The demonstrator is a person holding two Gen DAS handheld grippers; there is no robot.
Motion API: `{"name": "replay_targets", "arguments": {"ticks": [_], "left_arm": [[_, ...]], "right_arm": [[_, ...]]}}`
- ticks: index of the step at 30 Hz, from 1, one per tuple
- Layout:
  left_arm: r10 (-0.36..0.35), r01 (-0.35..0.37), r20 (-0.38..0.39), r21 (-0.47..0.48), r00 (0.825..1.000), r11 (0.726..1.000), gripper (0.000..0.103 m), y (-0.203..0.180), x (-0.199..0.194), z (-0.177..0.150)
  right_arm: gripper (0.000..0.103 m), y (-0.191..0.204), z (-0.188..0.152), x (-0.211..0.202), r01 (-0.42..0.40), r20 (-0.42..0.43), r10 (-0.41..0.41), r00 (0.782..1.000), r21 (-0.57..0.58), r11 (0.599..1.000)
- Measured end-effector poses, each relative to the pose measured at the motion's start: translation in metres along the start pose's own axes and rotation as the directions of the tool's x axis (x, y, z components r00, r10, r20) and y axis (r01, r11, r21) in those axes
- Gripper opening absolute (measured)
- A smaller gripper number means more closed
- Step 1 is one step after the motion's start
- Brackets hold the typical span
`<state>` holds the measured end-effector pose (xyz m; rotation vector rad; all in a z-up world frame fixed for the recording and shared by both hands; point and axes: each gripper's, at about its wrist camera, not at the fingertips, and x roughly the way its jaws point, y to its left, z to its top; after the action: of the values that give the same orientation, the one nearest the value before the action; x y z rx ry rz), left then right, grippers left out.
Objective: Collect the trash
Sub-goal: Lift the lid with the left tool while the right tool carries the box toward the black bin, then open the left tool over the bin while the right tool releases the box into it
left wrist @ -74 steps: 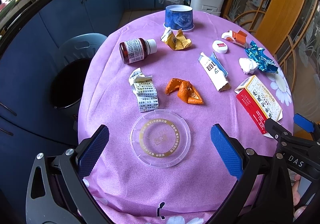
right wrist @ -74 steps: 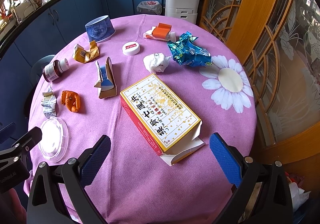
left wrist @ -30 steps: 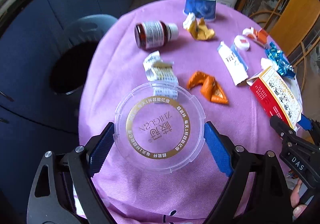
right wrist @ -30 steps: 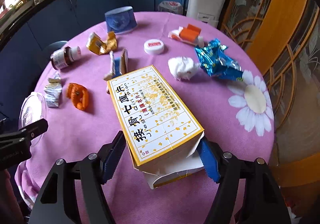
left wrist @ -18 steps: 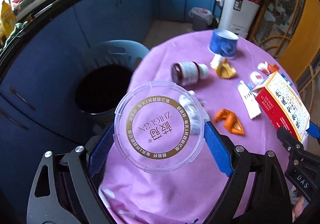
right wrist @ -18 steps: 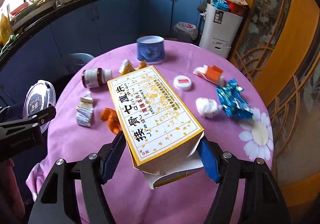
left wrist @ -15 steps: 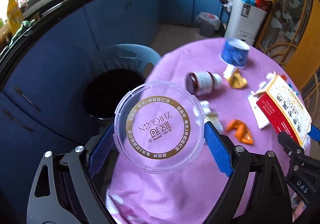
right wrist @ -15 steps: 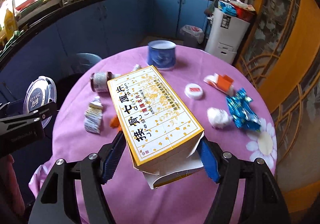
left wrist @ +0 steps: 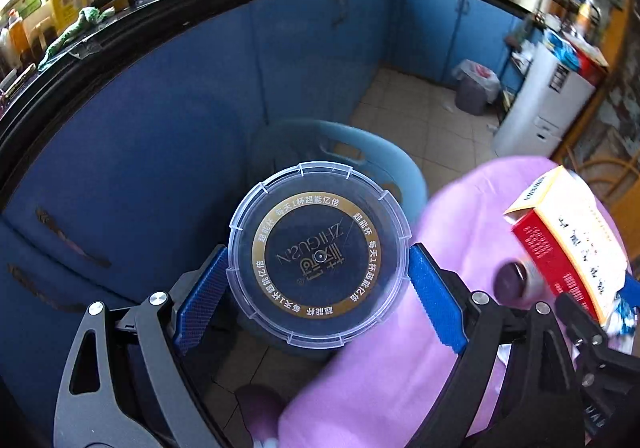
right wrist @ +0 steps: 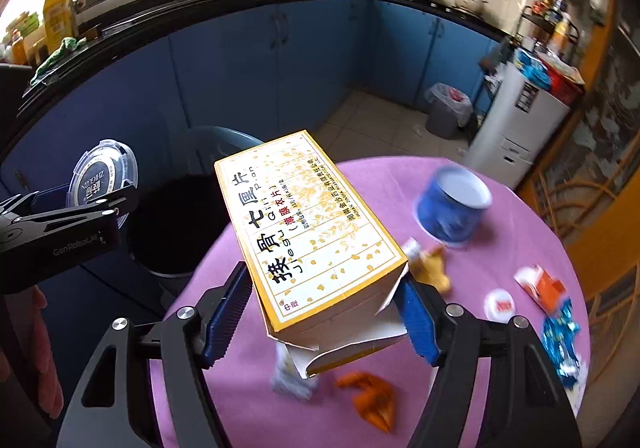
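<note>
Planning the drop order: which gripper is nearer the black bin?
Left. The left gripper holds the clear lid above the black bin; the right gripper hangs over the table.

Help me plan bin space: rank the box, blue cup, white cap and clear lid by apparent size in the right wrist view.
1. box, though nearest the camera
2. blue cup
3. clear lid, close to the cup, so unsure
4. white cap

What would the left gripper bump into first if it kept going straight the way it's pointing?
Probably the dark trash bin beside the table. The left gripper, shut on the clear plastic lid, points down toward it. Depth is hard to judge, and the blue chair sits just behind.
</note>
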<state>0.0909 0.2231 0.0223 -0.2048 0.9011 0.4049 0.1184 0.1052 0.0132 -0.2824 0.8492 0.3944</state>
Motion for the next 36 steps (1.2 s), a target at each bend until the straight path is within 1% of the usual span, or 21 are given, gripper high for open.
{"name": "replay_targets", "arguments": {"ticks": [4, 9, 12, 16, 17, 18, 19, 25, 27, 32, 36], "left_arm": [[0.01, -0.01, 0.012, -0.014, 1.0, 1.0, 0.088, 0.013, 0.017, 0.019], [-0.001, 0.001, -0.006, -0.048, 1.0, 0.999, 0.089, 0.026, 0.044, 0.037], [0.006, -0.007, -0.02, -0.056, 1.0, 0.998, 0.09, 0.03, 0.057, 0.041], [-0.019, 0.015, -0.056, -0.068, 0.998, 0.998, 0.091, 0.036, 0.072, 0.043], [-0.015, 0.011, -0.058, -0.069, 0.998, 0.998, 0.092, 0.038, 0.074, 0.044], [-0.01, 0.006, -0.058, -0.072, 0.998, 0.997, 0.098, 0.04, 0.075, 0.045], [0.0, -0.005, -0.056, -0.081, 0.998, 0.997, 0.1, 0.042, 0.076, 0.046], [0.004, -0.014, -0.074, -0.133, 0.997, 0.991, 0.1, 0.06, 0.08, 0.05], [0.015, -0.026, -0.073, -0.146, 0.997, 0.989, 0.1, 0.066, 0.079, 0.05], [0.04, -0.051, -0.067, -0.179, 0.997, 0.983, 0.1, 0.08, 0.075, 0.049], [0.082, -0.09, -0.054, -0.192, 0.995, 0.977, 0.1, 0.091, 0.067, 0.048]], "right_arm": [[0.068, 0.021, 0.02, 0.026, -0.015, -0.007, 0.014, 1.0, -0.042, 0.999], [0.068, 0.037, 0.037, 0.048, -0.022, -0.02, 0.021, 1.0, -0.066, 0.998], [0.068, 0.043, 0.042, 0.06, -0.024, -0.031, 0.022, 0.999, -0.074, 0.997], [0.068, 0.049, 0.046, 0.07, -0.027, -0.044, 0.023, 0.999, -0.081, 0.996], [0.068, 0.05, 0.047, 0.073, -0.029, -0.048, 0.025, 0.999, -0.083, 0.996], [0.068, 0.052, 0.048, 0.075, -0.032, -0.051, 0.028, 0.998, -0.084, 0.996], [0.068, 0.054, 0.049, 0.077, -0.034, -0.054, 0.029, 0.998, -0.086, 0.996], [0.068, 0.061, 0.053, 0.088, -0.046, -0.068, 0.04, 0.997, -0.089, 0.995], [0.068, 0.066, 0.054, 0.088, -0.053, -0.07, 0.047, 0.996, -0.093, 0.994], [0.068, 0.076, 0.057, 0.093, -0.093, -0.079, 0.085, 0.993, -0.112, 0.989], [0.07, 0.089, 0.059, 0.097, -0.143, -0.081, 0.133, 0.988, -0.13, 0.981]]}}
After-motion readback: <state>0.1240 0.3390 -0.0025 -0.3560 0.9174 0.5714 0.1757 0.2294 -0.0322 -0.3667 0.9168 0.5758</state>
